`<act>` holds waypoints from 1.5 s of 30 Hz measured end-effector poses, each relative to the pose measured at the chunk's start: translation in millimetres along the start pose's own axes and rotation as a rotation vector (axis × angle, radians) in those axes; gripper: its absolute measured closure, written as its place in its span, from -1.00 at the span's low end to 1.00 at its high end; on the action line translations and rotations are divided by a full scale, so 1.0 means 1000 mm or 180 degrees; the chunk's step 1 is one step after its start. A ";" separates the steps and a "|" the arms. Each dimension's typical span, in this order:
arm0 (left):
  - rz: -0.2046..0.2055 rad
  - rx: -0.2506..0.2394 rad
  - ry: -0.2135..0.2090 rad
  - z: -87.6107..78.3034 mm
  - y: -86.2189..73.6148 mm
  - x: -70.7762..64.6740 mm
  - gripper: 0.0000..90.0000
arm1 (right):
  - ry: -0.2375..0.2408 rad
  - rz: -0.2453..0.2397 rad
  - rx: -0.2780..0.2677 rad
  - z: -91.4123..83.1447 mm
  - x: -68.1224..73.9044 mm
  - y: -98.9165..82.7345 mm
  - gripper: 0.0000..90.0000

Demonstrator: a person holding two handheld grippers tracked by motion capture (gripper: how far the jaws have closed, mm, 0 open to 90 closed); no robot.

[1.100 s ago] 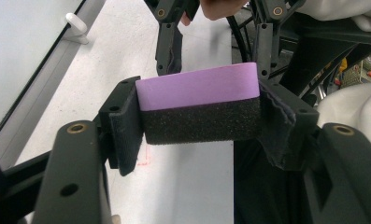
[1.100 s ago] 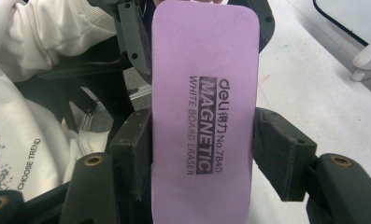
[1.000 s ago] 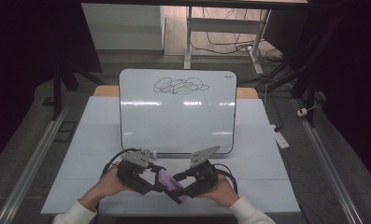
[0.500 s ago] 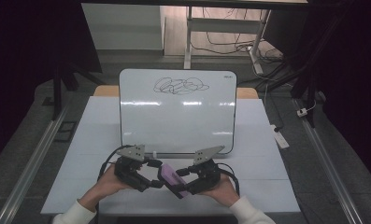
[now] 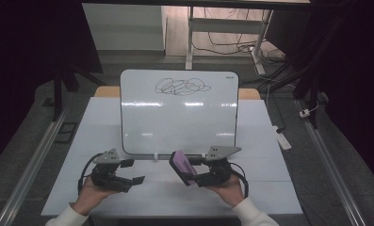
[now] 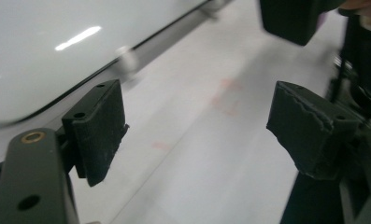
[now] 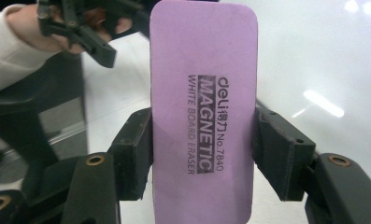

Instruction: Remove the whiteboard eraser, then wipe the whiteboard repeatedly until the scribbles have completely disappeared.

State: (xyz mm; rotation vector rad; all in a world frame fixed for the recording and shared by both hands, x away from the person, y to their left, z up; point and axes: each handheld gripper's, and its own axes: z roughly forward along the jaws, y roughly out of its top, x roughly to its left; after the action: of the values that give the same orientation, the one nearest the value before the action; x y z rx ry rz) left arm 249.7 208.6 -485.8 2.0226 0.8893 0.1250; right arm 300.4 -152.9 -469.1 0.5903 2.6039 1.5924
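Observation:
A purple whiteboard eraser (image 5: 180, 162) (image 7: 204, 116) labelled "magnetic" is clamped by its long edges between the pads of my right gripper (image 5: 196, 173) (image 7: 204, 156), raised off the table in front of the whiteboard (image 5: 179, 117). A black scribble (image 5: 182, 86) sits near the board's top. My left gripper (image 5: 133, 172) (image 6: 199, 121) is off to the left of the eraser, low over the table. Its jaws have just been opening, stand apart and hold nothing. The eraser's dark felt side (image 6: 290, 18) shows in the left gripper view, top right.
The whiteboard leans on a white table (image 5: 269, 188), with a small white foot (image 5: 155, 155) at its lower edge. A white strip (image 5: 283, 140) lies by the table's right edge. Metal rails run along both sides.
My left gripper has let go of the eraser end, opened, and drawn away to the left. The right gripper keeps the eraser and has hardly moved.

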 end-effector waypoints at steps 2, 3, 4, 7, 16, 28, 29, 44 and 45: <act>-0.0093 -0.0030 0.0188 -0.005 -0.005 0.003 -0.62 | -0.0121 0.0000 -0.0053 -0.004 -0.002 0.000 -0.10; -0.0113 -0.0034 0.0276 -0.007 -0.008 0.004 -0.63 | -0.0146 -0.0001 -0.0071 -0.005 -0.003 0.000 -0.11; -0.0142 -0.0045 0.0311 -0.009 -0.010 0.005 -0.63 | -0.0179 -0.0003 -0.0079 -0.006 -0.003 0.000 -0.10; -0.0197 -0.0047 0.0373 -0.015 -0.020 0.010 -0.62 | -0.0248 -0.0006 -0.0107 -0.009 -0.004 -0.001 -0.11; -0.0362 -0.0009 0.0520 -0.027 -0.047 0.022 -0.61 | -0.0576 -0.0001 -0.0229 -0.018 -0.009 -0.001 -0.11; -0.0374 -0.0021 0.0560 -0.028 -0.052 0.025 -0.60 | -0.0794 -0.0050 -0.0340 -0.025 -0.010 0.002 -0.10; -0.0370 -0.0023 0.0569 -0.028 -0.051 0.025 -0.60 | -0.0794 -0.0050 -0.0340 -0.025 -0.010 0.002 -0.10; -0.0354 -0.0008 0.0509 -0.026 -0.050 0.026 -0.60 | -0.1466 -0.0116 -0.0587 -0.044 -0.034 0.042 -0.10; -0.0355 0.0001 0.0502 -0.026 -0.050 0.026 -0.60 | -0.1546 -0.0121 -0.0573 -0.045 -0.038 0.046 -0.10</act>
State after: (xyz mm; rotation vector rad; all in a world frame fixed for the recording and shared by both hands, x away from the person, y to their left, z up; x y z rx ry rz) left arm 231.6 260.2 -515.1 1.9787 1.0985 0.2246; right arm 339.3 -185.6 -413.9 0.7903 2.0858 1.4304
